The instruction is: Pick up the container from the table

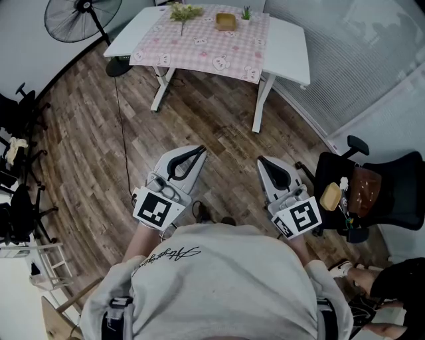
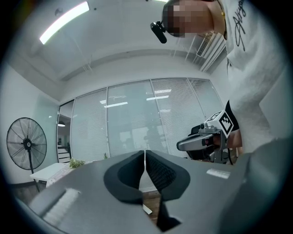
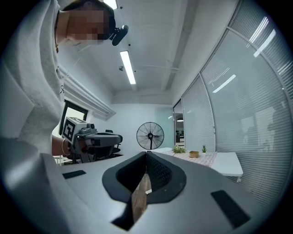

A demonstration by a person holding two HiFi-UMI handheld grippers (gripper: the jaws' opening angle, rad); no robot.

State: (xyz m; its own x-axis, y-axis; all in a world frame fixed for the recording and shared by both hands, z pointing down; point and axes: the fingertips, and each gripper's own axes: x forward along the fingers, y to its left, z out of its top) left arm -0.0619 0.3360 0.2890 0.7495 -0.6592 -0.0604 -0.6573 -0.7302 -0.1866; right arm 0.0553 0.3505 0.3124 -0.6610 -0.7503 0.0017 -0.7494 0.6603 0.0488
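Task not begun. Container (image 1: 226,21) sits on pink checked cloth (image 1: 199,43) near far edge of desk (image 1: 289,43), between leafy sprig (image 1: 185,11) and small potted plant (image 1: 246,12); nothing touching it. Person stands on wood floor (image 1: 219,126), well apart from desk. Left gripper (image 1: 198,152) and right gripper (image 1: 261,161) level before body, pointing toward desk, jaws of each pressed together, nothing between them. Left to do, as judged: approach desk, open one gripper, close on container, lift clear.

Left tongs (image 2: 145,154) jaws together, empty; fan (image 2: 26,144) far left; right tongs (image 2: 183,145) alongside.
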